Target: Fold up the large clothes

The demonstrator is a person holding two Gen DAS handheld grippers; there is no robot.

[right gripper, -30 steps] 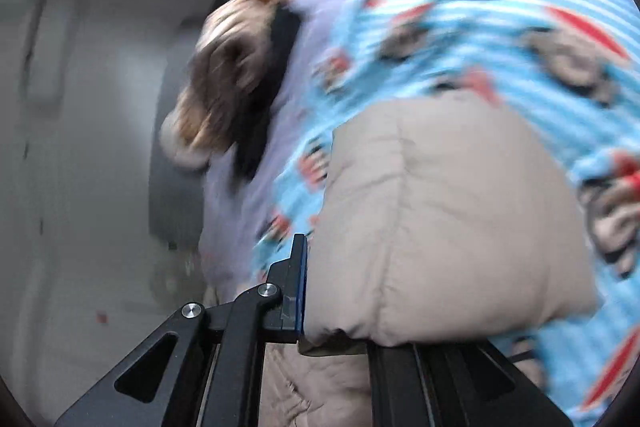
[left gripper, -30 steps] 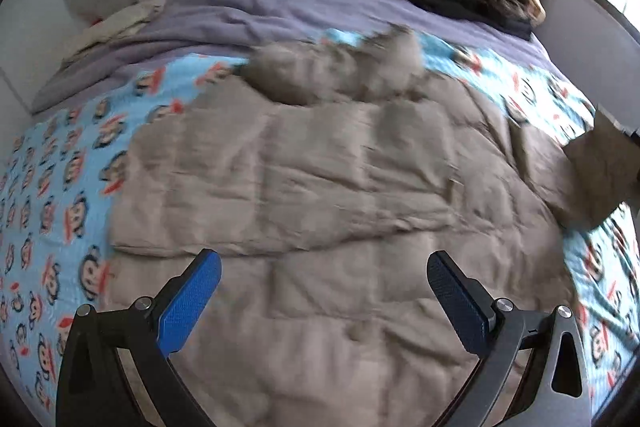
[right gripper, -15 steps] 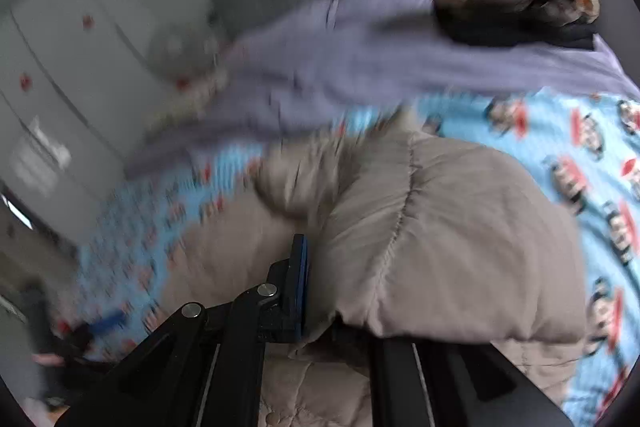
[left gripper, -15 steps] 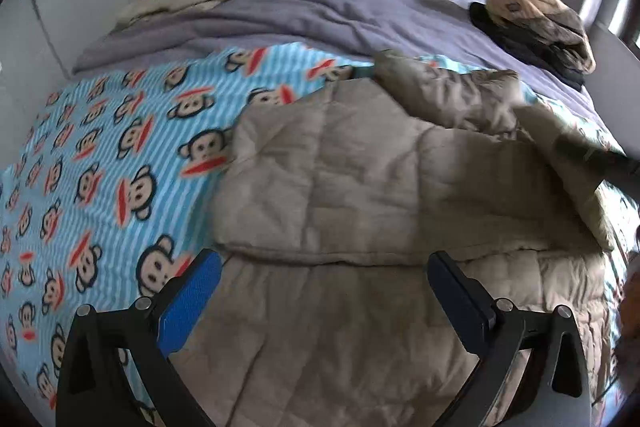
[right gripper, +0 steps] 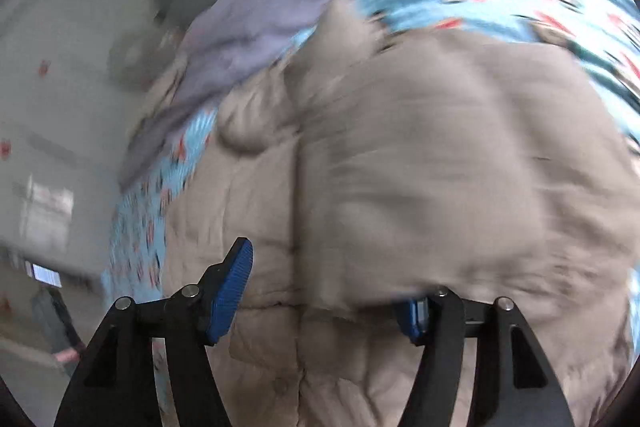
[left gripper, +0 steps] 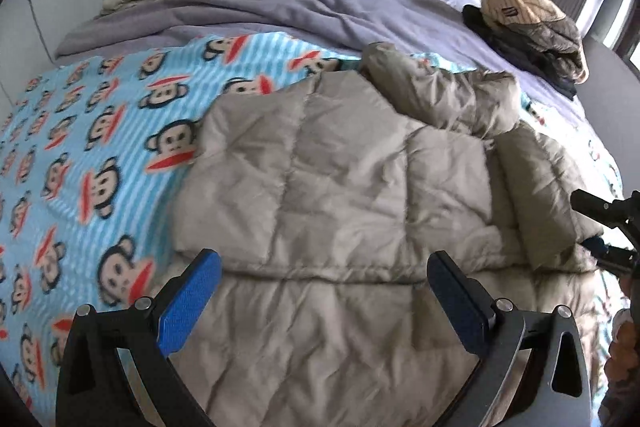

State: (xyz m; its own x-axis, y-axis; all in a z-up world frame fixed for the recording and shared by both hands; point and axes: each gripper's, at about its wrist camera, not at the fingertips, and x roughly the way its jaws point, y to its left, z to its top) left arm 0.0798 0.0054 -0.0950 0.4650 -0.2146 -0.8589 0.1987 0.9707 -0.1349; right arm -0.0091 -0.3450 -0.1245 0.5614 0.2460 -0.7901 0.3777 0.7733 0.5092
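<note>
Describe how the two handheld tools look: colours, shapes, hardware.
Both match. The left tool has two black angular fingers with triangular cut-outs, silver round bolts at the joints, and ribbed bright-blue pads on the inner faces. The right tool has the same black frame, silver bolts and ribbed blue pads. No cables or markings show.
</note>
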